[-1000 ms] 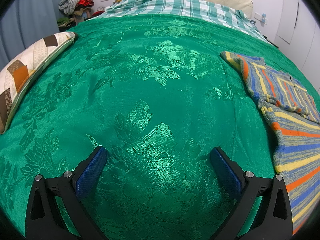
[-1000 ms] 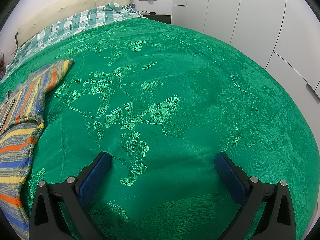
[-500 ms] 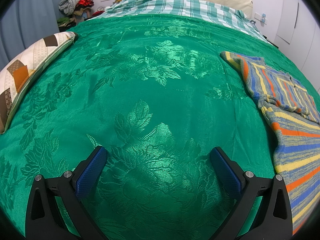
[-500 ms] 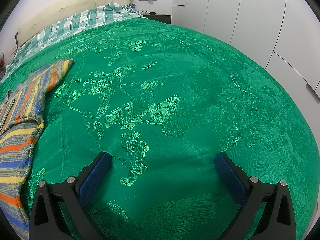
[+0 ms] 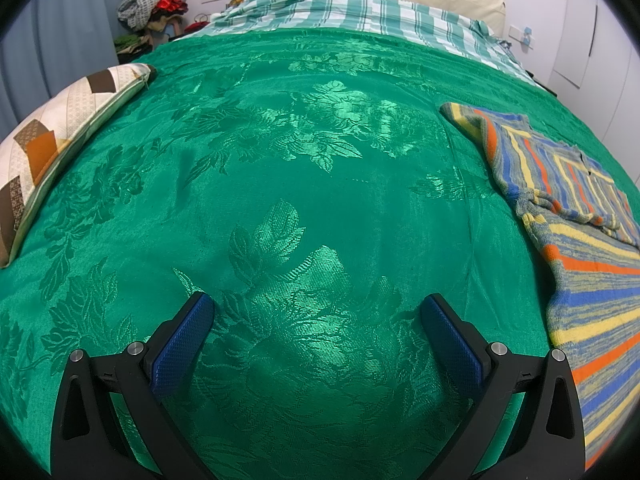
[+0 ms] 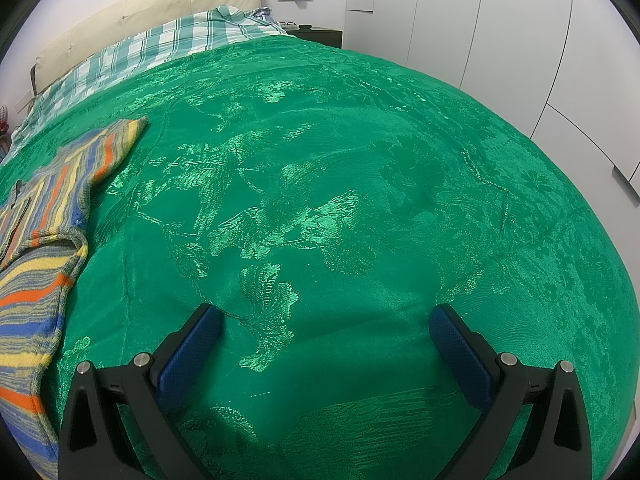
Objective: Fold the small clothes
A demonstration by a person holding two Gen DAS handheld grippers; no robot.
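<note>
We held both grippers, left gripper [image 5: 316,312] and right gripper [image 6: 324,320], jaws wide and empty, over the bed [image 5: 280,160]. The striped knit top [image 5: 580,240] lay flat between them; it looked soft and limp, best pinched at a sleeve [image 6: 120,140] edge.

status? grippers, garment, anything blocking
Left gripper open, empty; right gripper open, empty. Striped knit sweater flat on green bedspread between them, untouched. Nothing in the way; patterned cushion far left.

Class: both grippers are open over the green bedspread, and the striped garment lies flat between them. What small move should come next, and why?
Probably bring the left gripper rightward to the striped garment and take its near sleeve edge. Both it and the right gripper stand open, holding nothing, over bare green bedspread, and the garment is unfolded.
</note>
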